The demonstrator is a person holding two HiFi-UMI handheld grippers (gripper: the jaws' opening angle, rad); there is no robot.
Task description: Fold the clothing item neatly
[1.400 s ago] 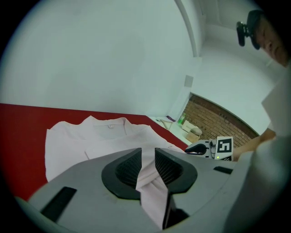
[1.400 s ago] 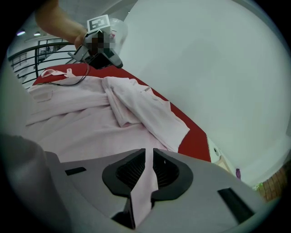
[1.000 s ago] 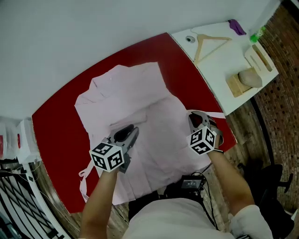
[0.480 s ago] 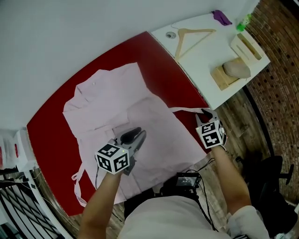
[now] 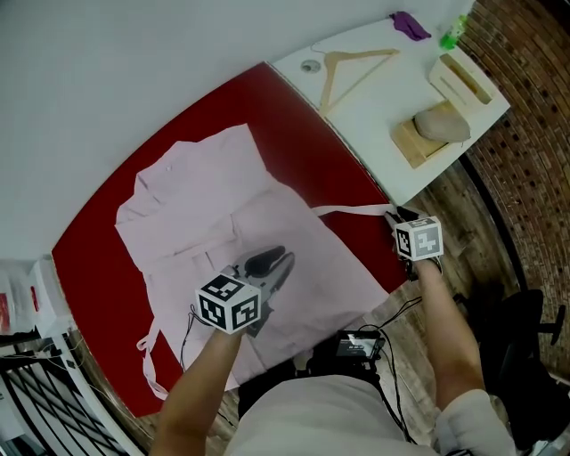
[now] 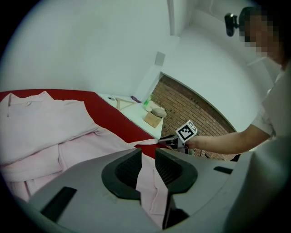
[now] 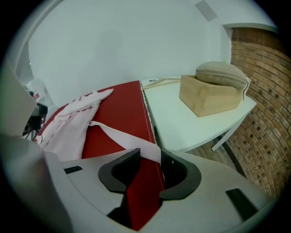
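Note:
A pale pink garment (image 5: 205, 205) lies spread on the red table (image 5: 294, 116), collar end toward the wall. My left gripper (image 5: 276, 263) hovers over its near middle, shut on a pinched fold of the pink cloth (image 6: 148, 182). A thin pink strap (image 5: 347, 211) runs right from the garment to the table's right edge. There my right gripper (image 5: 398, 215) holds its jaws apart, having just been opening. The strap's end (image 7: 148, 150) lies loosely across the jaw tips, with red tabletop showing between the pads.
A white side table (image 5: 374, 98) adjoins the red one on the right. It carries a wooden hanger (image 5: 347, 67), a wooden block with a beige lump (image 5: 436, 125), a purple item (image 5: 408, 22) and a green bottle (image 5: 454, 31). A black office chair (image 5: 525, 329) stands near right.
My right gripper went from the garment's right side out to the table's edge, drawing the strap straight, and its jaws widened. My left gripper shifted right, still holding cloth.

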